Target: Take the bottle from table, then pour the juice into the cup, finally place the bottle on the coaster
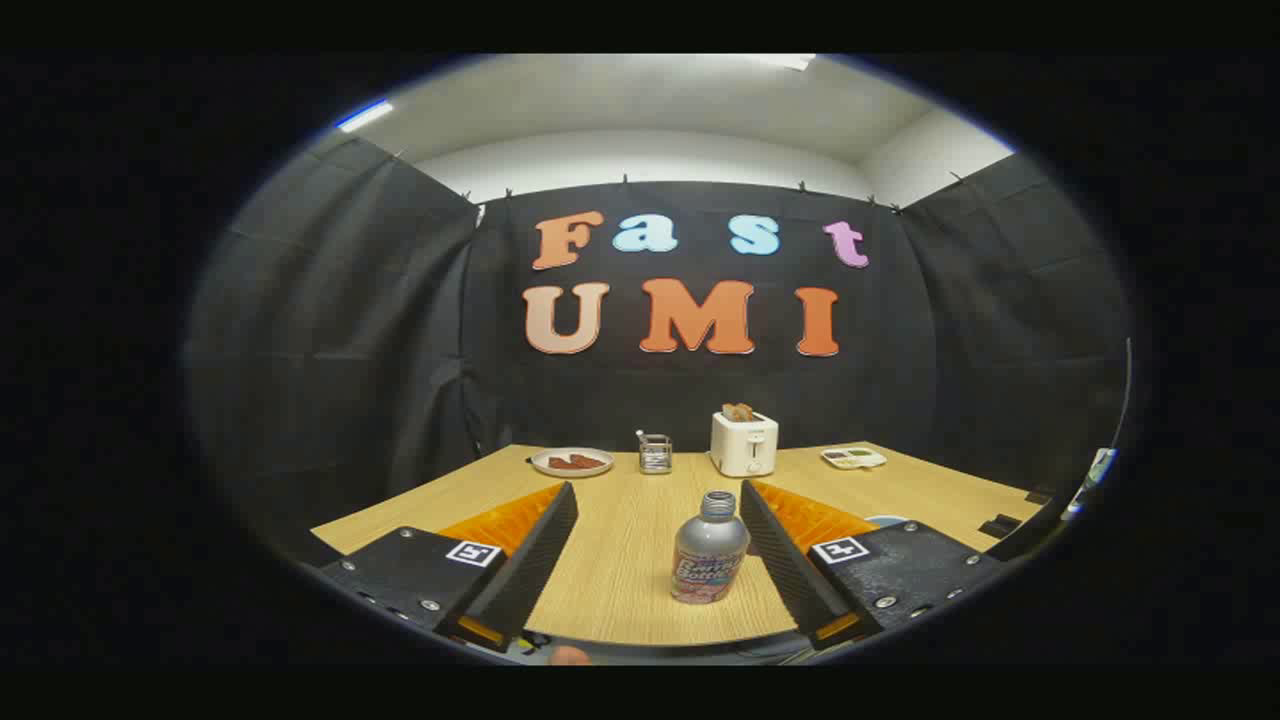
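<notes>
Silver bottle between parted tool fingers

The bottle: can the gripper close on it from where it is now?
Probably yes: the bottle stands upright between the open fingers of the gripper, near the right one, with nothing blocking it.

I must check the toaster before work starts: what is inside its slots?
Brown toast sticks out of the top of the toaster. Its lower part is hidden inside the slots. The open gripper is far from it.
</notes>
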